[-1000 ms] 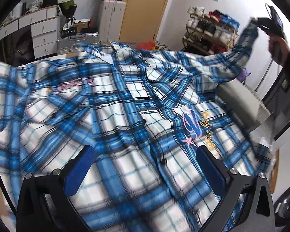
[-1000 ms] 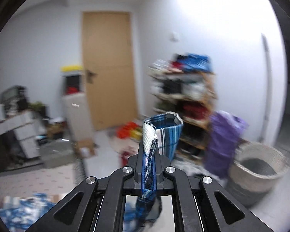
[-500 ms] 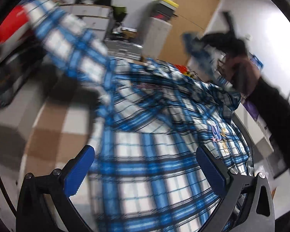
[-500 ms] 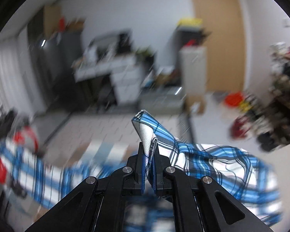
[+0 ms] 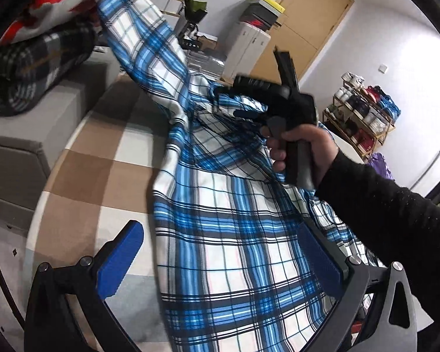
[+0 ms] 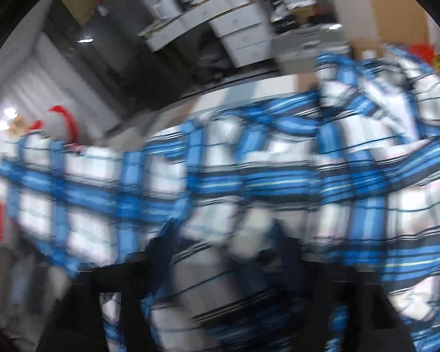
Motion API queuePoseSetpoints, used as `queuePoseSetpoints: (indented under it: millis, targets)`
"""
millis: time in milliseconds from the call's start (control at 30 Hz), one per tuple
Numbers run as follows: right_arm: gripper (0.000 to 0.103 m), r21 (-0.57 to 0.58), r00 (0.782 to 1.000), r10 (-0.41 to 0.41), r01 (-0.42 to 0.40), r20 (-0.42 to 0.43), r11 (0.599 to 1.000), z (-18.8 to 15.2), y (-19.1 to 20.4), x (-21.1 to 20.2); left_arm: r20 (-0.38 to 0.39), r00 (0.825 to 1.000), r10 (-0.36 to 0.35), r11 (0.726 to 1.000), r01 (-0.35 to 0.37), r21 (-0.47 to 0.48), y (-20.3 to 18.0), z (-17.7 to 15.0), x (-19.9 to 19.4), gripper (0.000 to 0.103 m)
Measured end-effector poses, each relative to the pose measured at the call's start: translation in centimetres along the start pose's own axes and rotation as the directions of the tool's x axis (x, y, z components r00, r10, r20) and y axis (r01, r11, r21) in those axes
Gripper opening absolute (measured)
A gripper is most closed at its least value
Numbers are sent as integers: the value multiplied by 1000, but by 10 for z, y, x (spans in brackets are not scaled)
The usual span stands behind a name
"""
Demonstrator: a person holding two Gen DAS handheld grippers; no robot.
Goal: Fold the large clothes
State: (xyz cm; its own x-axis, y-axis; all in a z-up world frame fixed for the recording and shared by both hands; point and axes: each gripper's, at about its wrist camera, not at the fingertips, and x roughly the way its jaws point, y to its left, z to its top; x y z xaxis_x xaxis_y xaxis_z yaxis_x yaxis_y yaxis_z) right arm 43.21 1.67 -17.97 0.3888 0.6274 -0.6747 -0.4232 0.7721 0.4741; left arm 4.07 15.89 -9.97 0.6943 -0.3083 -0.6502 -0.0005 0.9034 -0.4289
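Observation:
A blue-and-white plaid shirt [image 5: 234,234] lies spread on the checked table cover [image 5: 102,158]; one sleeve [image 5: 138,38] runs up to the far left. My left gripper [image 5: 220,259] hovers low over the shirt's near part, open, its blue pads [image 5: 120,261] wide apart and pressing nothing. A hand in a black sleeve holds my right gripper [image 5: 246,99] over the shirt's bunched middle. Its jaws are opening. In the blurred right wrist view the shirt [image 6: 249,176] fills the frame and cloth lies loose between the dark fingers [image 6: 161,252].
A grey sofa [image 5: 29,135] with a dark plaid blanket [image 5: 35,58] borders the table on the left. Behind are white drawers [image 6: 243,38], a wooden door [image 5: 308,23] and a shoe rack [image 5: 363,117] at the far right.
The right gripper swung down from high on the right to the shirt's middle, carrying the sleeve cuff, and its jaws have parted from the cuff. The left gripper shifted towards the shirt's left edge.

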Motion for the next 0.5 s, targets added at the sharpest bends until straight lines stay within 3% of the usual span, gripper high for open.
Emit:
queuePoseSetpoints:
  millis: [133, 300, 400, 500]
  targets:
    - [89, -54, 994, 109, -111, -25, 992, 1, -2, -43, 7, 1000, -9, 999, 8, 42, -10, 6, 0, 102]
    - [101, 52, 988, 106, -113, 110, 992, -26, -45, -139, 59, 997, 40, 987, -48, 150, -31, 45, 11, 102]
    - [103, 145, 965, 130, -166, 228, 975, -57, -66, -201, 79, 992, 99, 978, -112, 175, -42, 87, 37, 102]
    - [103, 190, 929, 176, -247, 326, 950, -103, -70, -239, 27, 997, 75, 986, -78, 150, -50, 127, 81, 102]
